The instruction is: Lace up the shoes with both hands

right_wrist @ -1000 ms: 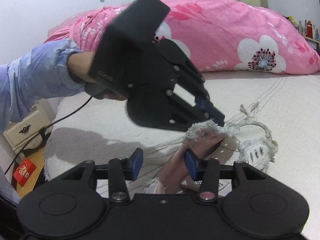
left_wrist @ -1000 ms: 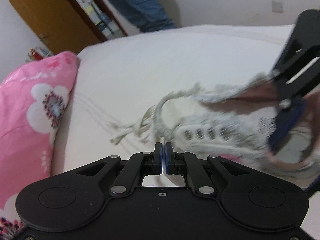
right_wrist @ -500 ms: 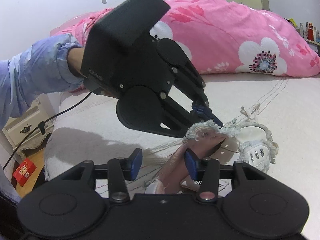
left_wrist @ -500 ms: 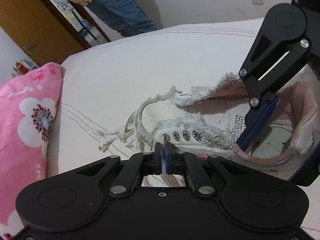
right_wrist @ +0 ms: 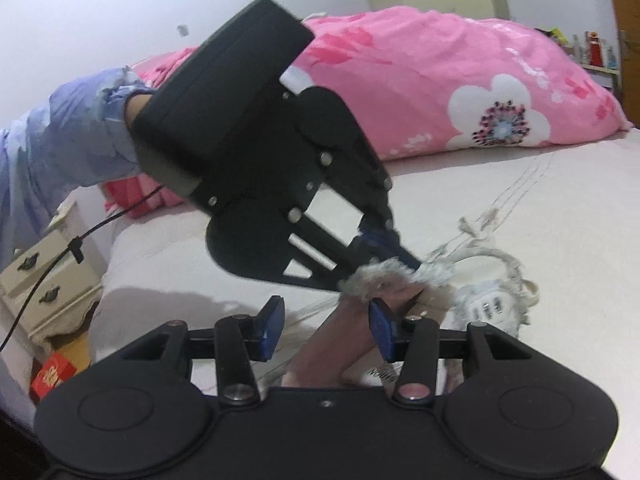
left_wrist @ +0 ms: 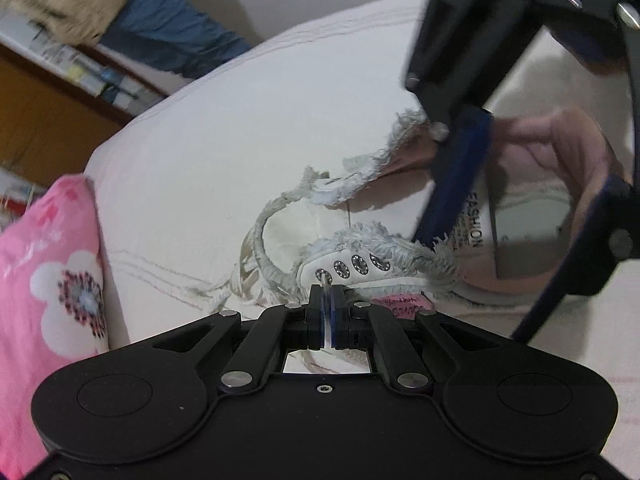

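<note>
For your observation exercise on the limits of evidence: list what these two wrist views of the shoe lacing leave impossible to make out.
- Shoe heel: left wrist view, cut off by the right hand-held gripper.
- Lace end beyond the shut left hand-held gripper: too small; whether it enters the eyelet is unclear.
- Insole print: partly hidden by a finger.
- Shoe in the right wrist view: mostly hidden behind both grippers.
- Standing person: blurred, cut off by the edge.

Lighting: soft, even indoor light, moderately bright, with a diffuse shadow on the bed sheet (right_wrist: 160, 300) below the left gripper (right_wrist: 404, 256). Blur: motion smear on the right gripper (left_wrist: 520, 184) and on the standing person (left_wrist: 132, 28) in the left view's corner. Distortion: strong fisheye bending and dark vignetted corners.
</note>
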{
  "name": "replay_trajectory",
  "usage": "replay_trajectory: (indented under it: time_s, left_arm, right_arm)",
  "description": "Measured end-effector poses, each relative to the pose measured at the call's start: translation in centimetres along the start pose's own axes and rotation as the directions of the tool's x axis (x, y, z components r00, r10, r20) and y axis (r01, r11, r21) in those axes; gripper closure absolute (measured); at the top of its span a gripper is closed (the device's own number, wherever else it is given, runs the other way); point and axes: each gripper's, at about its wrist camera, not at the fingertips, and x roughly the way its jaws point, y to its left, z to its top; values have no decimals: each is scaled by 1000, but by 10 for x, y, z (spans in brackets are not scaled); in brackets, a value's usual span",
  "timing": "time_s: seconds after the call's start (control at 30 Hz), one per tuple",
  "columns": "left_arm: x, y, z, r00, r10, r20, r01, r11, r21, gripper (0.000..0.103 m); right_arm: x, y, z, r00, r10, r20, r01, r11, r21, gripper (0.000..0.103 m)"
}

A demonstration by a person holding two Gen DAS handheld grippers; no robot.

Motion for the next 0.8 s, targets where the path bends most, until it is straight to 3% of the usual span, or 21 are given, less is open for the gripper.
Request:
replay_trajectory:
  time_s: [0.17, 0.23, 0.33, 0.43, 0.5, 0.6, 0.73, 0.8]
  left_arm:
    - [5, 2, -2, 999, -39, 11, 37, 989, 146, 101]
    - [7, 6, -4, 998, -62, 23, 57, 987, 152, 101]
    - [9, 8, -9, 997, -65, 46, 58, 988, 143, 99]
    - [7, 6, -16, 996, -28, 84, 17, 991, 133, 91]
    - [4, 5, -20, 994, -2, 109, -11, 992, 123, 78]
    - [-5, 8, -27, 989, 12, 150, -23, 997, 71, 66]
    - [-10, 14, -37, 988, -3, 153, 6, 1000, -22, 66]
    - [-5, 13, -47, 993, -27, 116, 33, 998, -46, 69]
  right_arm:
    - [5, -2, 2, 1000, 8, 16, -7, 1000, -9, 58]
    - [6, -3, 2, 1000, 11, 19, -10, 1000, -8, 58]
    - [5, -4, 1, 1000, 15, 26, -14, 1000, -7, 57]
    - [5, 0, 0, 999, 22, 31, -21, 1000, -22, 54]
    - [5, 2, -1, 999, 24, 31, -23, 999, -29, 54]
    - [6, 4, 1, 999, 22, 28, -21, 999, -36, 53]
    - [8, 6, 2, 1000, 19, 24, -18, 999, -50, 52]
    - [8, 9, 2, 1000, 15, 21, -14, 998, -61, 50]
